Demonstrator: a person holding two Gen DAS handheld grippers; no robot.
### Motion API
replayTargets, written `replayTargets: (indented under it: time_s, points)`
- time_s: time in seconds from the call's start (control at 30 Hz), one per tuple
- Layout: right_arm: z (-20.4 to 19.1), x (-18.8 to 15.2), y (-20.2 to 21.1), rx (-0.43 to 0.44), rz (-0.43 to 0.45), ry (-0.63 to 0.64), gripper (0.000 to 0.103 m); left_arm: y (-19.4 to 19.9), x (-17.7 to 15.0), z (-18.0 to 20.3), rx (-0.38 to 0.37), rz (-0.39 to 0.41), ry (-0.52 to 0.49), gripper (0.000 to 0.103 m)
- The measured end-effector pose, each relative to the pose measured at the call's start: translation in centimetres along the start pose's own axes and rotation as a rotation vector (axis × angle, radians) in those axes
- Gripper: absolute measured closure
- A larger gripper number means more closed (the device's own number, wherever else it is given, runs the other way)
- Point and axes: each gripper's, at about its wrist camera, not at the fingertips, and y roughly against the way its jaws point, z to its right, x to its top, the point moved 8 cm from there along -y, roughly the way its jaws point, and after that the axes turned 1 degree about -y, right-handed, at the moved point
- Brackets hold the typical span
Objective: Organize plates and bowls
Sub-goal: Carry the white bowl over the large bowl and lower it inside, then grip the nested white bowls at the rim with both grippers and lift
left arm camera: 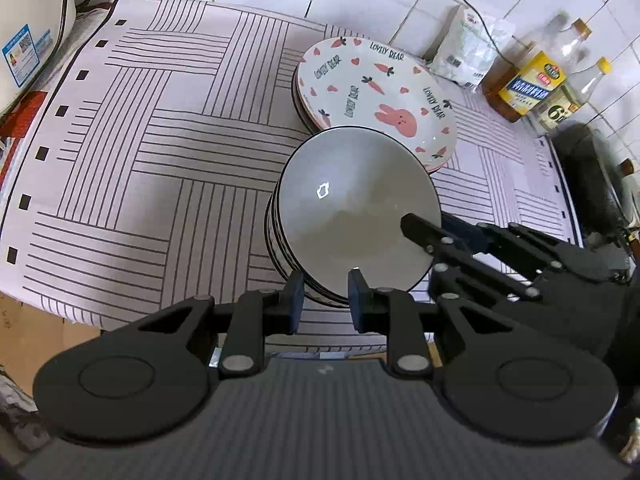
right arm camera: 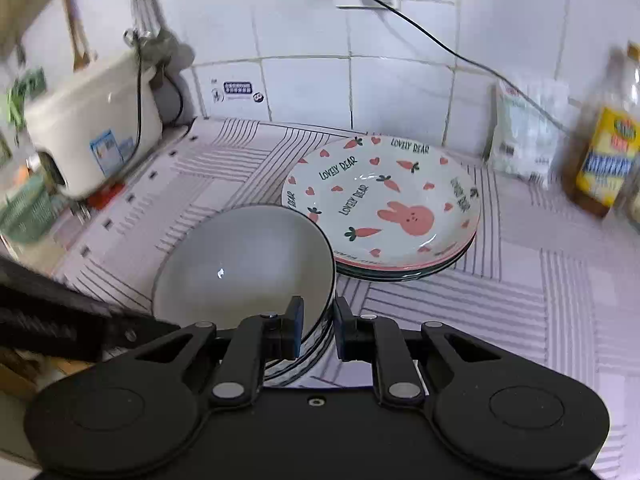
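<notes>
A stack of white bowls with dark rims (left arm camera: 356, 208) stands on the striped cloth, also in the right wrist view (right arm camera: 244, 264). Behind it is a stack of plates (left arm camera: 376, 92) with a pink rabbit and carrot print, also seen from the right wrist (right arm camera: 384, 204). My left gripper (left arm camera: 325, 296) straddles the near rim of the bowl stack, one pad outside and one inside, with a gap around the rim. My right gripper (right arm camera: 318, 328) straddles the right rim the same way; it shows in the left wrist view (left arm camera: 432, 240). The left gripper's arm (right arm camera: 60, 320) enters the right wrist view at the left.
A white rice cooker (right arm camera: 88, 128) stands at the left by the wall. Oil and vinegar bottles (left arm camera: 536, 80) and a white bag (left arm camera: 468, 52) stand at the back right. A black cable (right arm camera: 440, 44) hangs down the tiled wall. A dark pan (left arm camera: 592, 168) is at the far right.
</notes>
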Motion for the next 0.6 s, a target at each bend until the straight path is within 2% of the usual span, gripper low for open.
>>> replayTargets:
  time_s: [0.2, 0.3, 0.47, 0.5, 0.57, 0.6]
  points:
    - [-0.4, -0.8, -0.4, -0.031, 0.054, 0.072, 0.082, -0.4, -0.3, -0.5, -0.029, 0.002, 0.023, 0.080]
    - [0.0, -0.9, -0.1, -0.004, 0.094, -0.039, 0.078, -0.4, -0.2, -0.4, -0.033, 0.008, 0.029, 0.080]
    - [-0.1, -0.8, -0.1, -0.008, 0.112, -0.099, 0.077, -0.1, -0.5, -0.4, 0.013, 0.044, -0.001, 0.076]
    - [-0.1, -0.8, 0.2, -0.001, 0.117, -0.117, 0.075, 0.2, -0.5, -0.3, 0.021, 0.062, -0.018, 0.076]
    - [0.0, -1.2, 1.0, 0.009, 0.117, -0.137, 0.057, 0.8, -0.7, -0.1, 0.022, 0.092, -0.032, 0.069]
    - [-0.2, -1.4, 1.5, 0.009, 0.120, -0.128, 0.053, 1.1, -0.8, 0.0, 0.016, 0.098, -0.034, 0.067]
